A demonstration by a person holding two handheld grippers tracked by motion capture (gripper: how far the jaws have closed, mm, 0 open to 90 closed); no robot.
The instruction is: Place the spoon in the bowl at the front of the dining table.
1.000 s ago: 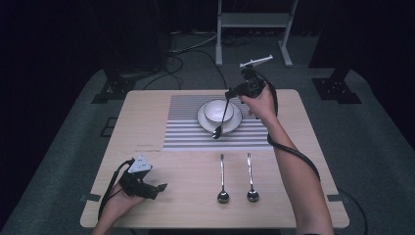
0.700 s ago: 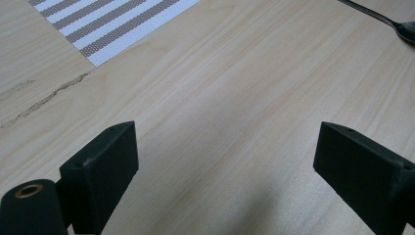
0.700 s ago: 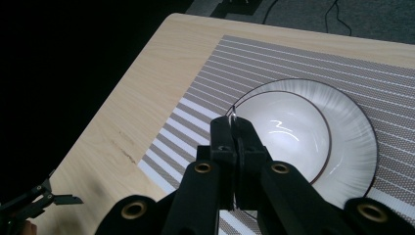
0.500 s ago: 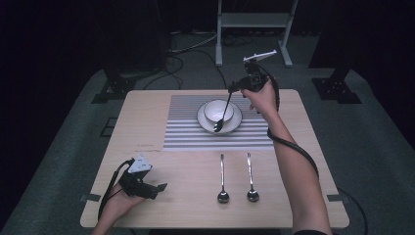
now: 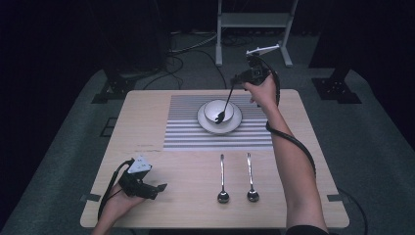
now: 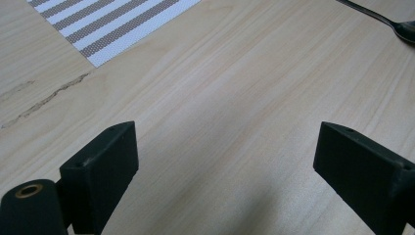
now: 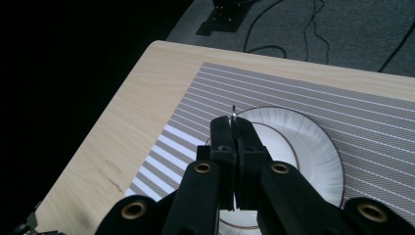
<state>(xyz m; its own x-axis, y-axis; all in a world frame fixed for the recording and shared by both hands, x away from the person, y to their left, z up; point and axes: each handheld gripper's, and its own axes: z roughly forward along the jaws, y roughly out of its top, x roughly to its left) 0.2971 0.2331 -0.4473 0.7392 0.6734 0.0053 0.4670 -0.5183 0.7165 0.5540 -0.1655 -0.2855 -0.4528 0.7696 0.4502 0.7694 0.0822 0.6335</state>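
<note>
Pale wooden tabletop (image 5: 147, 122) carried a grey-and-white striped woven placemat (image 5: 186, 132) in the high view, and on the mat stood a white round plate with a thin dark rim (image 5: 236, 122) bearing a small white bowl (image 5: 215, 108). The right gripper (image 5: 240, 78) hung above and just beyond the bowl, its fingers clamped on the handle end of a long dark metal spoon (image 5: 225, 105); the spoon slanted down from the fingers, its head over the bowl. Well below those fingers, near the person's edge, two shiny metal spoons (image 5: 222, 178) lay side by side, heads toward the person. The left gripper (image 5: 159, 188) rested on the wood at the near left, with those two spoons off beyond its fingertips.

From the left gripper view, the black fingers (image 6: 105, 161) stood wide apart with only bare wood between them. A corner of the striped placemat (image 6: 107, 24) lay ahead of them to the left, and one shiny spoon's head (image 6: 403, 29) ahead at the far right.

From the right gripper view, the black fingers (image 7: 222, 137) were pressed together, a thin sliver of the spoon's handle (image 7: 234, 115) poking out past their tips. The plate (image 7: 318, 152) lay directly beneath and ahead of them on the placemat (image 7: 372, 117).
</note>
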